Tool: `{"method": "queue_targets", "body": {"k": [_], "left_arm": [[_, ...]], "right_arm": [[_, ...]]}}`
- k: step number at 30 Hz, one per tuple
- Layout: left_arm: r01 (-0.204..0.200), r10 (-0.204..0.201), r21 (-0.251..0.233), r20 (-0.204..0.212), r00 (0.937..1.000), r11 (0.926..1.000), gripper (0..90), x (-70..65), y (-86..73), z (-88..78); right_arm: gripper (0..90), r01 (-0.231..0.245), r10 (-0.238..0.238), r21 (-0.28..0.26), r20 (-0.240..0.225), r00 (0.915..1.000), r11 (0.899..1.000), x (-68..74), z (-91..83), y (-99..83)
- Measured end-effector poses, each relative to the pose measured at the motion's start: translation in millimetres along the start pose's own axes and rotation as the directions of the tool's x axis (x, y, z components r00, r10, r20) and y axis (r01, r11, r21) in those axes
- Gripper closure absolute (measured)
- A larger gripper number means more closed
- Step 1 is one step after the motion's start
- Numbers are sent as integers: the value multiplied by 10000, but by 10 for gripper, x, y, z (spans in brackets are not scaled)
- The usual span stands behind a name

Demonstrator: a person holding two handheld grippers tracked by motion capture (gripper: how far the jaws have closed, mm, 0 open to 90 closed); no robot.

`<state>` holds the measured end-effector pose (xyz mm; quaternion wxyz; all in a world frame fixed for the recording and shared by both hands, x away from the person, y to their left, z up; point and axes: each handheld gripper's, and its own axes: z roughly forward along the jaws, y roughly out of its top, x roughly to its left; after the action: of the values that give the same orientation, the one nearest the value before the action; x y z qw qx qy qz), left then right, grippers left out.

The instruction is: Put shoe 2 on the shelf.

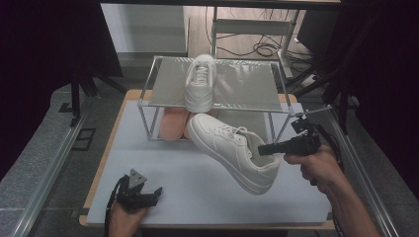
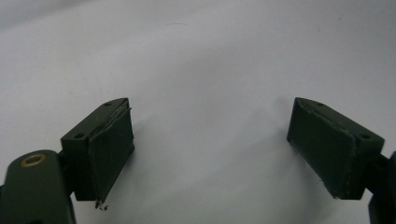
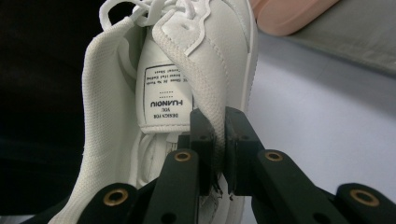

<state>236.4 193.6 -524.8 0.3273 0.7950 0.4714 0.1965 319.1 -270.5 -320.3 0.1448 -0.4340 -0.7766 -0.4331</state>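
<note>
Centre right of the frame, we see the right tongs [image 1: 262, 148] clamped on the collar of a white sneaker [image 1: 232, 148] raised above the surface [image 1: 163, 168], lower left, the left tongs [image 1: 157, 192] spread and empty, second sneaker [image 1: 200, 81] on the rack [image 1: 247, 86] at upper centre.

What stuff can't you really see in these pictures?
- Pink shoes: high view, mostly hidden under the rack's top shelf and behind the held sneaker.
- Small print on the sneaker's tongue label: right gripper view, too tiny and upside down; "HUANQIU" is my best reading.
- Left gripper: high view, dark and small; its own view shows the jaws apart.
</note>
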Motion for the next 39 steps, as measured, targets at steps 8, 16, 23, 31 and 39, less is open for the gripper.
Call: {"method": "queue_targets", "body": {"k": [8,16,23,31,39], "left_arm": [[-6,6,2,-7,10000,10000,143,0,0,-1],[-3,3,0,-6,10000,10000,143,0,0,-1],[0,0,1,-3,10000,10000,143,0,0,0],[3,-3,12,11,10000,10000,143,2,0,0],[4,-4,9,14,10000,10000,143,2,0,0]], "right_arm": [[839,-239,249,-486,204,9995,9985,3,-216,60],[840,-451,487,-965,352,9982,9943,-5,-426,50],[840,-771,852,-1404,528,9950,9871,-51,-588,51],[839,-1197,1372,-1992,764,9876,9726,-168,-643,132],[838,-1648,1942,-2814,798,9777,9453,-236,-569,320]]}}
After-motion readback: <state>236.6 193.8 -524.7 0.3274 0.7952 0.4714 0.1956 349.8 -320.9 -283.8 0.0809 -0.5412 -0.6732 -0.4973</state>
